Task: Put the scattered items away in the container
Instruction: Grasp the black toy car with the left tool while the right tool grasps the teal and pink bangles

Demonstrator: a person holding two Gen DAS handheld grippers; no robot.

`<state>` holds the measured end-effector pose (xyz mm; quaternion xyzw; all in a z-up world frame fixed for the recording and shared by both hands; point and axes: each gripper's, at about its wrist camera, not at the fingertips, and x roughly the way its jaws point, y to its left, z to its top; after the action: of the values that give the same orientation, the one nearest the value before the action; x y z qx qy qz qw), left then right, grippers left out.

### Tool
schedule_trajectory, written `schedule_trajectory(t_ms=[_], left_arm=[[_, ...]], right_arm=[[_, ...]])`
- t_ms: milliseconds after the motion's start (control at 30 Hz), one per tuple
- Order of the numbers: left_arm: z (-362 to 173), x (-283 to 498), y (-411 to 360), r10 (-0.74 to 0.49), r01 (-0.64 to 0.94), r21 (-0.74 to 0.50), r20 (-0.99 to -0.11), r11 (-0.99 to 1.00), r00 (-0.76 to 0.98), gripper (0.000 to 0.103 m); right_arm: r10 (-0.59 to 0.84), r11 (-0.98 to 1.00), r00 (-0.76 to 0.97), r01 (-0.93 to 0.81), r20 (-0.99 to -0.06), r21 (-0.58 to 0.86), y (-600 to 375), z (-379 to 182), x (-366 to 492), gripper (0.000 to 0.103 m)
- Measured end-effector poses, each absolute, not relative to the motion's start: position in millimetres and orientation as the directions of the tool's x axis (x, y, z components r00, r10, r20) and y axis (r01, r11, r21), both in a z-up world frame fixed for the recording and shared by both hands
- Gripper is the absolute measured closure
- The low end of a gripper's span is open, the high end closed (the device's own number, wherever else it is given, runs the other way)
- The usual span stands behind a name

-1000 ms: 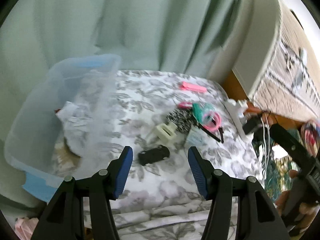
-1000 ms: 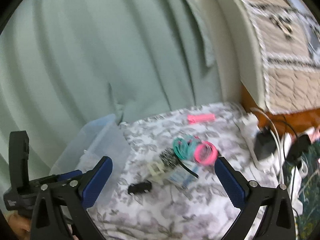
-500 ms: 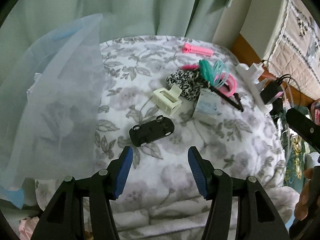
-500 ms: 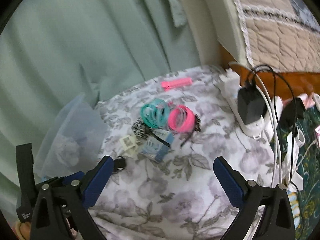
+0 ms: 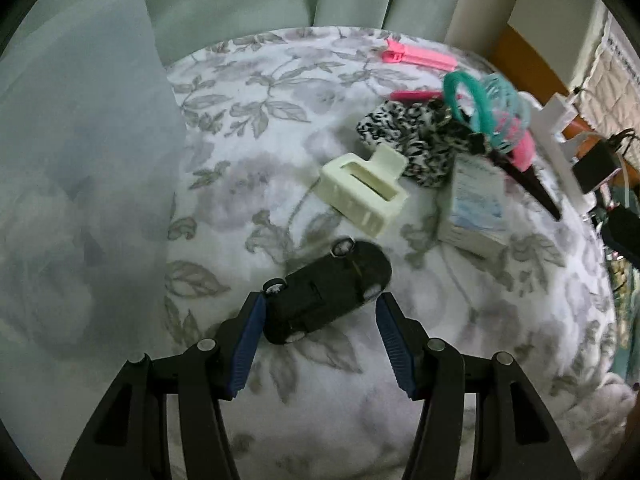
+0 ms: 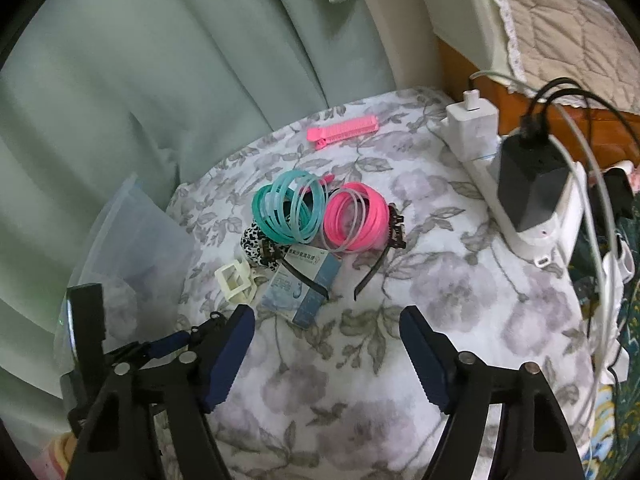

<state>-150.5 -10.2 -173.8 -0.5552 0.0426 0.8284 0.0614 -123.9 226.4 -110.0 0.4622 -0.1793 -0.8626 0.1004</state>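
Observation:
A black toy car point(image 5: 326, 292) lies on the floral bedsheet point(image 5: 320, 400). My left gripper point(image 5: 320, 320) is open, its jaws on either side of the car's near end. Beyond it lie a cream hair claw point(image 5: 362, 192), a leopard-print scrunchie point(image 5: 416, 136), a small blue-white box point(image 5: 476, 208), teal rings point(image 5: 488, 100) and a pink clip point(image 5: 420, 56). The clear plastic container point(image 5: 80, 160) stands at the left. My right gripper point(image 6: 326, 354) is open and empty, above the sheet in front of the box point(image 6: 300, 292), the teal rings point(image 6: 288, 208) and the pink rings point(image 6: 356, 216).
A white power strip point(image 6: 520, 208) with a black charger point(image 6: 528, 184) and cables lies at the right edge of the bed. A green curtain point(image 6: 160, 60) hangs behind. A black headband point(image 6: 376, 272) lies under the rings.
My left gripper has moved forward and down, so that the black car now lies between its jaws. My right gripper has moved closer to the pile of rings.

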Motion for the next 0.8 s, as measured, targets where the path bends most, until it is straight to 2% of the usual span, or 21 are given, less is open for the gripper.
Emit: schedule_trajectory(t_ms=[267, 367, 533, 633, 767, 800], left_arm=[[-179, -160, -16, 0.111, -0.129, -0.07, -0.934, -0.989, -0.339, 0.045], [-180, -161, -12, 0.091, -0.129, -0.049, -0.934, -0.99, -0.345, 0.045], [-178, -168, -21, 0.099, -0.102, -0.067, -0.928, -0.993, -0.358, 0.059], [-177, -172, -26, 0.107, -0.089, -0.081, -0.927, -0.993, -0.359, 0.062], [-177, -177, -27, 0.116, -0.084, -0.092, -0.924, -0.992, -0.363, 0.065], [-177, -178, -27, 0.118, -0.083, -0.094, -0.924, -0.992, -0.364, 0.069]], right_arm=[[-0.352, -0.915, -0.542, 0.027, -0.763, 0.403, 213, -111, -151, 0.027], [-0.351, -0.919, -0.545, 0.046, -0.762, 0.391, 206, -108, -164, 0.03], [-0.363, -0.921, -0.544, 0.087, -0.756, 0.379, 188, -104, -188, 0.034], [-0.371, -0.92, -0.539, 0.104, -0.756, 0.378, 178, -106, -202, 0.035], [-0.376, -0.92, -0.522, 0.112, -0.765, 0.376, 168, -113, -218, 0.041], [-0.372, -0.922, -0.519, 0.109, -0.769, 0.372, 167, -115, -222, 0.042]])
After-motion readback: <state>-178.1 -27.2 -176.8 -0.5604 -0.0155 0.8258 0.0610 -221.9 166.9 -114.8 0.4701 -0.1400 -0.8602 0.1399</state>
